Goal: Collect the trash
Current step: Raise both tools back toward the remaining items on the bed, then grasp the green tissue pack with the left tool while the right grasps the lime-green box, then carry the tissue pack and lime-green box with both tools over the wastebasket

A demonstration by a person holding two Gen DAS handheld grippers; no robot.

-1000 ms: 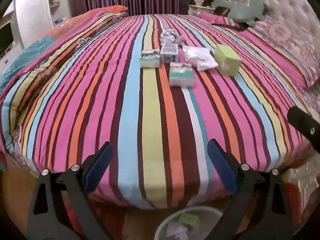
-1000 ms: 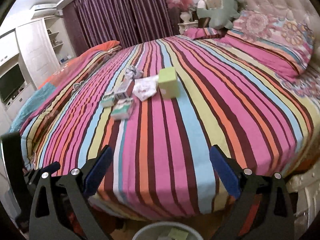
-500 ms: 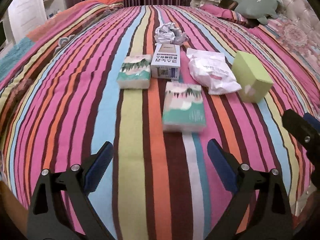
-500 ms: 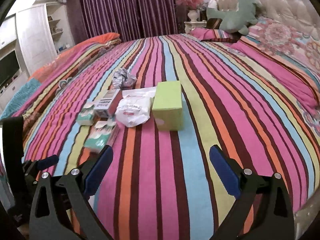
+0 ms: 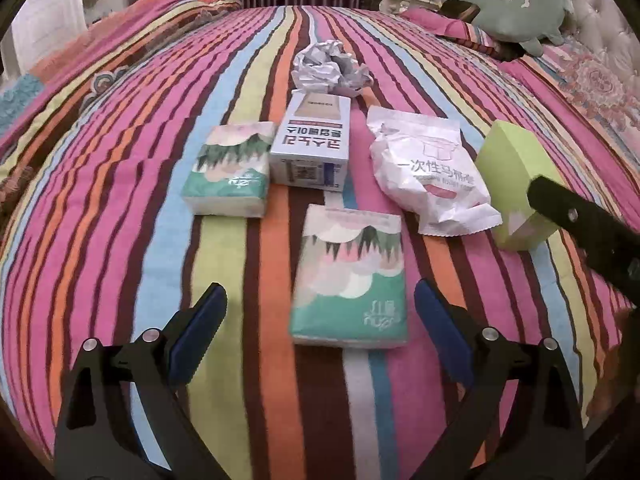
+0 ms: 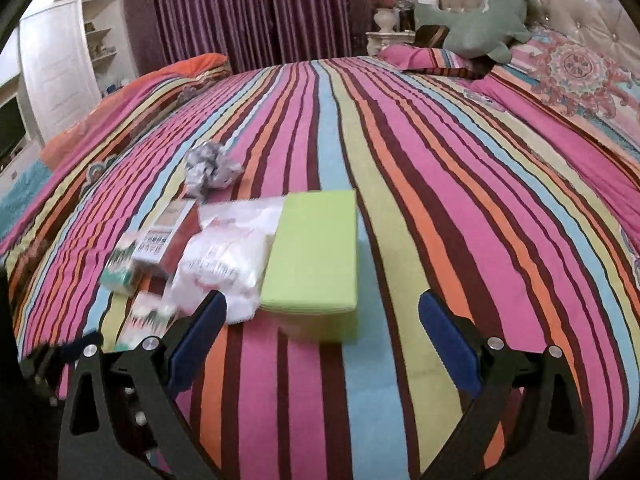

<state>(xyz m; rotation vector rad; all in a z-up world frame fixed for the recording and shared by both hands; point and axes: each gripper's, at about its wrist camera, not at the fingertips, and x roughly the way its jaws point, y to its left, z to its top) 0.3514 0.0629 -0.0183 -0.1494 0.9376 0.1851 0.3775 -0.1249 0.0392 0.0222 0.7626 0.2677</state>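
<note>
On the striped bed lies a cluster of trash. In the left wrist view a green tissue pack lies just ahead of my open left gripper, reaching between its fingertips. Beyond it sit a second tissue pack, a white printed box, crumpled paper, a white plastic bag and a lime-green box. In the right wrist view the lime-green box lies right before my open right gripper, with the white bag to its left and the crumpled paper farther back.
The striped bedspread fills both views. A green plush toy and pillows lie at the tufted headboard on the right. Purple curtains hang behind, and a white cabinet stands at the left.
Both grippers have moved forward over the bed toward the trash, which now looks much larger. The bin seen below the bed edge has dropped out of view. Both stay open.
</note>
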